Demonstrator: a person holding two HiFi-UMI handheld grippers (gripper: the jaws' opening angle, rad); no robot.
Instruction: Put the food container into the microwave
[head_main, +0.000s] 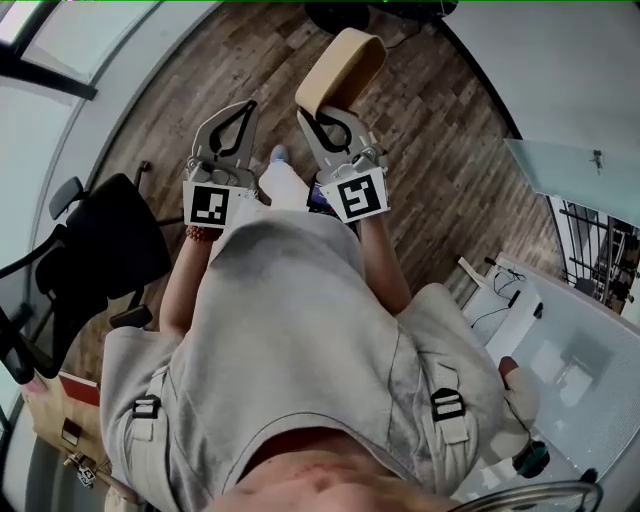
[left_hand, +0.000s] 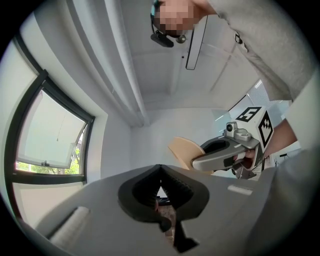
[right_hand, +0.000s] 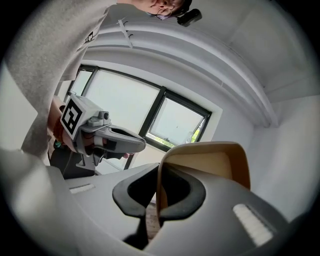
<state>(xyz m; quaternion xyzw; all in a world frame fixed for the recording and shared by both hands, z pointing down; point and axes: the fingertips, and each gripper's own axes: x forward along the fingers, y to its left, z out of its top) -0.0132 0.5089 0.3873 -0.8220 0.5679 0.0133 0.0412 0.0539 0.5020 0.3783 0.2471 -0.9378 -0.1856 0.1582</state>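
The food container (head_main: 340, 65) is a tan, rounded tub held up over the wooden floor in the head view. My right gripper (head_main: 314, 114) is shut on its rim; in the right gripper view the tub's thin wall (right_hand: 210, 160) stands clamped between the dark pads (right_hand: 187, 192). My left gripper (head_main: 245, 108) is just to the left of it, shut with nothing in it, and its pads (left_hand: 175, 187) meet at the tips. From the left gripper view the container (left_hand: 181, 150) and the right gripper (left_hand: 230, 152) show to the right. No microwave is in view.
A black office chair (head_main: 105, 245) stands at the left on the wooden floor (head_main: 440, 130). A white table (head_main: 565, 345) with cables sits at the right. Large windows (right_hand: 130, 112) line the wall. A person's torso fills the lower head view.
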